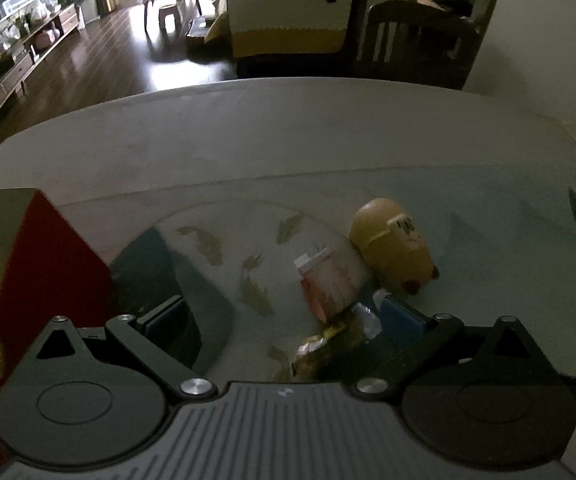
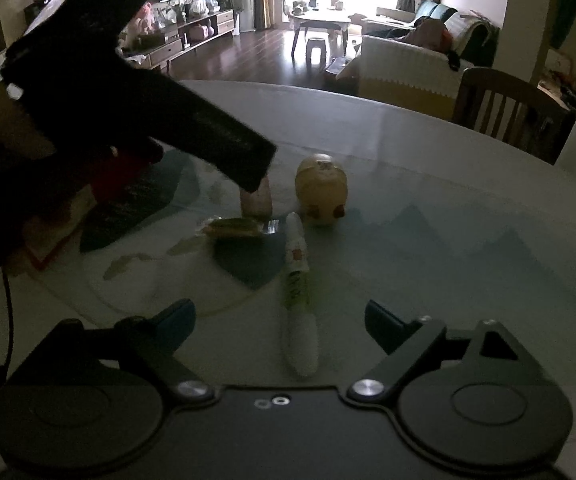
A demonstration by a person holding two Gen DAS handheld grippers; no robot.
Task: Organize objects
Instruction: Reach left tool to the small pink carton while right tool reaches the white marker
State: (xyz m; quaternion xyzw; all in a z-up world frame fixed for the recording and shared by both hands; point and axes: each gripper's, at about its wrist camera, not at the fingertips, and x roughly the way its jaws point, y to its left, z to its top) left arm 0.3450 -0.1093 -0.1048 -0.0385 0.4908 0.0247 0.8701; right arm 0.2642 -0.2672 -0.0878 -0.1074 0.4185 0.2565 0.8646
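A: Packet [image 1: 330,344] first: crinkled, yellow-green with a silvery sealed end, lying on the counter [image 1: 288,140] low between the blue fingers of the left tool [image 1: 283,314]. That tool is spread wide and grips nothing.

B: What is just past it?

A: A pale pink cup [image 1: 328,284] with a white rim, touching the packet's far side, blurred. Beyond that, a tan toy [image 1: 392,248] on its side, rounded, with dark print on it and small brown feet. A red box [image 1: 47,276] stands at the left.

B: And the other view?

A: The right tool [image 2: 279,316] is also wide apart, holding nothing. A white tube [image 2: 298,304] with green and orange print lies lengthwise between its fingers, pointing away. Farther out sit the packet [image 2: 233,227], the cup [image 2: 256,202] behind it, and the toy [image 2: 322,188] to their right. The left tool [image 2: 247,168] reaches down over the cup from the left; its tips are hidden there.

B: The surface?

A: Glass over a grey-blue cloth with leaf shapes.
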